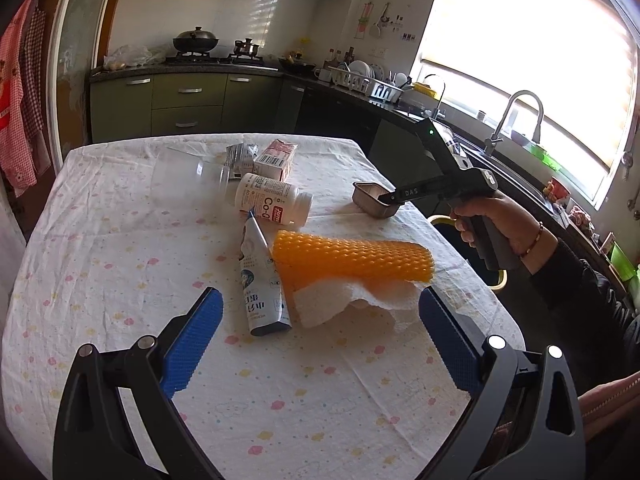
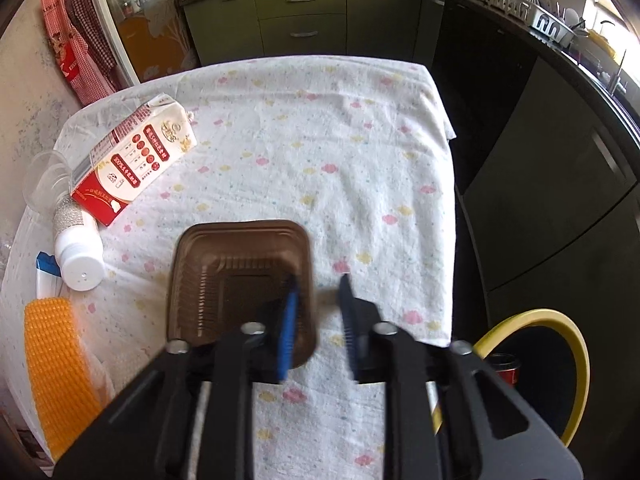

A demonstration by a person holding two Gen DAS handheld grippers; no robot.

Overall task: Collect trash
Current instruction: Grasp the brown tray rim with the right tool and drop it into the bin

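Trash lies on a cloth-covered table (image 1: 120,240). A brown plastic tray (image 2: 240,276) sits near the right edge, also in the left wrist view (image 1: 374,199). My right gripper (image 2: 318,280) is open, its left finger inside the tray and its right finger outside, straddling the tray's right wall; it shows in the left wrist view (image 1: 394,197). My left gripper (image 1: 320,300) is open and empty, just short of an orange mesh sleeve (image 1: 356,258) on white tissue (image 1: 344,300). A flattened tube (image 1: 260,280), white bottle (image 1: 272,200), red-white carton (image 2: 136,156) and clear cup (image 1: 188,176) lie beyond.
A yellow-rimmed bin (image 2: 560,364) stands on the floor beside the table's right edge. Green kitchen cabinets (image 1: 184,100), a stove with pots (image 1: 196,42), a dish rack (image 1: 368,80) and a sink tap (image 1: 516,116) line the far and right walls.
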